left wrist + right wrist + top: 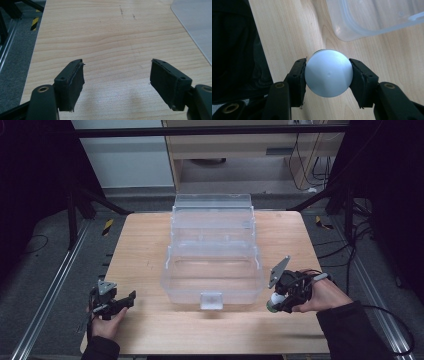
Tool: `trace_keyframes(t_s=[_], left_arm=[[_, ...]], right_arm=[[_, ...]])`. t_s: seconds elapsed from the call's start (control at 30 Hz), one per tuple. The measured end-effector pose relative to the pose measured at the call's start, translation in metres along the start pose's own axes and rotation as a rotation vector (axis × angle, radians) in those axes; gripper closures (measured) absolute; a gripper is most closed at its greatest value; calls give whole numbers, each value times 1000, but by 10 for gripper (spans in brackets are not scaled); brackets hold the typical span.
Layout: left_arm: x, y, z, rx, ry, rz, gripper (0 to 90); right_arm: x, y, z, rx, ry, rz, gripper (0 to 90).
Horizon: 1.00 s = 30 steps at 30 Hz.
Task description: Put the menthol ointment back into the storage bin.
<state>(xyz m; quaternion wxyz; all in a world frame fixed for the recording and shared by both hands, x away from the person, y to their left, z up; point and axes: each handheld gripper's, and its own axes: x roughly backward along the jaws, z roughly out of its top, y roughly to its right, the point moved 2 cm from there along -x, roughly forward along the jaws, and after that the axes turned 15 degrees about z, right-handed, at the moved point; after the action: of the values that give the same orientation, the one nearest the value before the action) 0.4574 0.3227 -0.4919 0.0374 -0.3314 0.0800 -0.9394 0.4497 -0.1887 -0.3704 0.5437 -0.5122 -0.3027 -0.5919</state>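
My right gripper (280,303) is shut on a white round bulb (274,298) and holds it just above the wooden table (145,245), off the front right corner of a clear plastic box (168,279). In the right gripper view the bulb's white dome (328,76) sits squeezed between both pads of the right gripper (327,60), and a corner of the box (367,22) lies beyond it. My left gripper (129,299) rests near the table's front left. Its jaws stand wide apart over bare wood, so the left gripper (117,63) is open and holds nothing.
The clear box stands mid-table with its lid (212,202) folded open at the back and a latch tab (210,300) at the front. Its rim (197,22) shows in the left gripper view's top right. Dark floor, metal rails (50,290) and cables surround the table.
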Motion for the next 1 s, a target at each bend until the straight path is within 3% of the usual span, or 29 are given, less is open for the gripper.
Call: trace_keyframes(t_s=[0.57, 1.0], left_arm=[[-1, 0, 0, 4, -4, 1, 270], [-1, 0, 0, 2, 1, 2, 275]], right_arm=[[35, 12, 28, 4, 33, -25, 504], [41, 32, 54, 5, 34, -31, 504]])
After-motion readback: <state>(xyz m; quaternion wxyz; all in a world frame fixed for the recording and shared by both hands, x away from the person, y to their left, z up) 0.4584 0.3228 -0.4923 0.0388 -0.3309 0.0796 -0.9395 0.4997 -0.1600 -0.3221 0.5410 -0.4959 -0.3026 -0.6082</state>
